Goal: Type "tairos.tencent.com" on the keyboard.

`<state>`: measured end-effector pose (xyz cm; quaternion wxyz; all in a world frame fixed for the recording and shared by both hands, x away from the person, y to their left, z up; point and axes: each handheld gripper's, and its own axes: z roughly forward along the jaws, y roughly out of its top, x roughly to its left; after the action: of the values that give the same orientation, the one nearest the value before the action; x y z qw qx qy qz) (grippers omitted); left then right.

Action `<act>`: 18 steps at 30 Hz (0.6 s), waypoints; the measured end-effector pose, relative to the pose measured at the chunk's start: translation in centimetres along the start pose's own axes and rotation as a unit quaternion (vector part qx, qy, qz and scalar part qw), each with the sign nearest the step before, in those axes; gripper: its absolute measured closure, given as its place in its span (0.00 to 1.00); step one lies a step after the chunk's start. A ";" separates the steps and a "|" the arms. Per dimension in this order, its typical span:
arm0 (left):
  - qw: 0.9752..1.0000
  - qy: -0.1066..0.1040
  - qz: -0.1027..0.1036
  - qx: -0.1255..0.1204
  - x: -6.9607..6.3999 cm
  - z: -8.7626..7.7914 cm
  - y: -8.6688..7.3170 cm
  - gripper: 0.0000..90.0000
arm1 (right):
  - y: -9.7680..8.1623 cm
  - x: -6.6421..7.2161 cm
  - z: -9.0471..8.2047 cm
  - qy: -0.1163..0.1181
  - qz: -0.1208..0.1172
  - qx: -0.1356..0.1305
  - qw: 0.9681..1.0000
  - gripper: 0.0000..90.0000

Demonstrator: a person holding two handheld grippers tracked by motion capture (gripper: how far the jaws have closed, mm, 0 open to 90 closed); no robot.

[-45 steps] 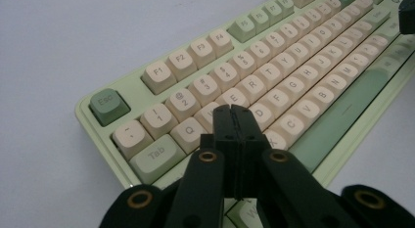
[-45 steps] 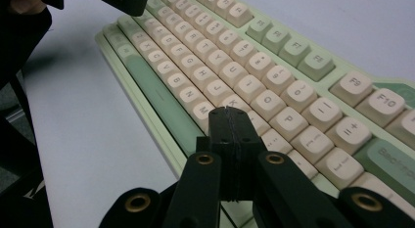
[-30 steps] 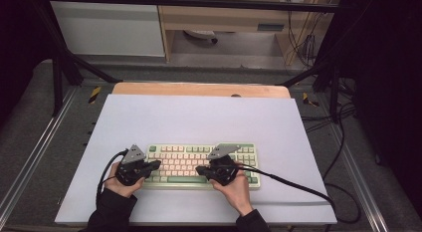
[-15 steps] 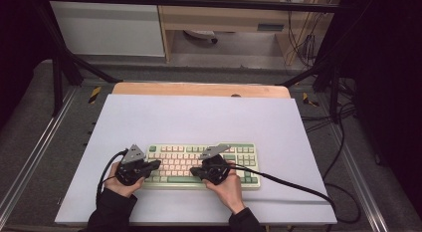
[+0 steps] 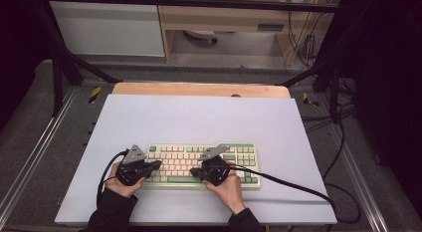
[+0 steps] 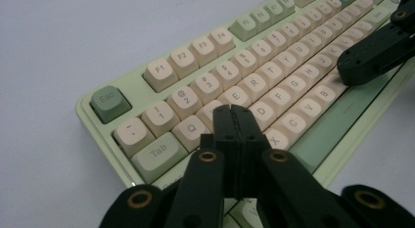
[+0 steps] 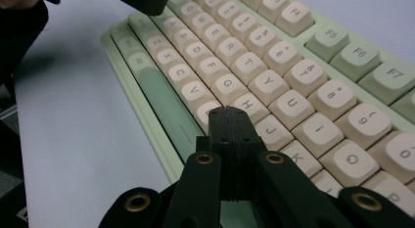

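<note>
High view: white table (image 5: 199, 117), large, bearing one pale green keyboard (image 5: 249, 157) with cream keys near its front edge, lying lengthwise. Left gripper (image 5: 155, 165), jaws pressed together with nothing between, tip over the keyboard's left end, by the A and S keys in the left gripper view. Right gripper (image 5: 195, 171), jaws likewise closed and empty, tip at mid-keyboard, over the bottom letter row below H (image 7: 248, 105).

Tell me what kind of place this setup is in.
Probably a lab or recording workstation rather than an office: a plain white table inside a black metal frame, loose cables hanging behind, and a green and cream keyboard worked with the left gripper and right gripper.
</note>
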<state>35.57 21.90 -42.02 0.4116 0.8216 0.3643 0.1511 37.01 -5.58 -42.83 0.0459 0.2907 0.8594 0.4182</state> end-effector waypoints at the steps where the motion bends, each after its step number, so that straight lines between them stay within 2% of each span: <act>1: 1.000 0.000 -0.001 0.000 0.0 0.0 0.0 1.00 | 0.1 0.0 -0.2 0.001 -0.003 -0.002 1.000 1.00; 8: 1.000 0.000 -0.002 -0.002 0.0 -0.1 0.0 1.00 | 0.6 -0.2 -1.9 -0.012 -0.009 -0.007 1.000 1.00; 18: 1.000 0.000 0.000 -0.002 -0.1 -0.1 0.1 1.00 | -0.2 -1.6 -4.3 -0.025 0.006 -0.012 1.000 1.00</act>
<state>35.51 21.85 -41.92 0.4129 0.8208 0.3643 0.1516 36.83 -9.52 -40.49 0.0684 0.3059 0.8512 0.4209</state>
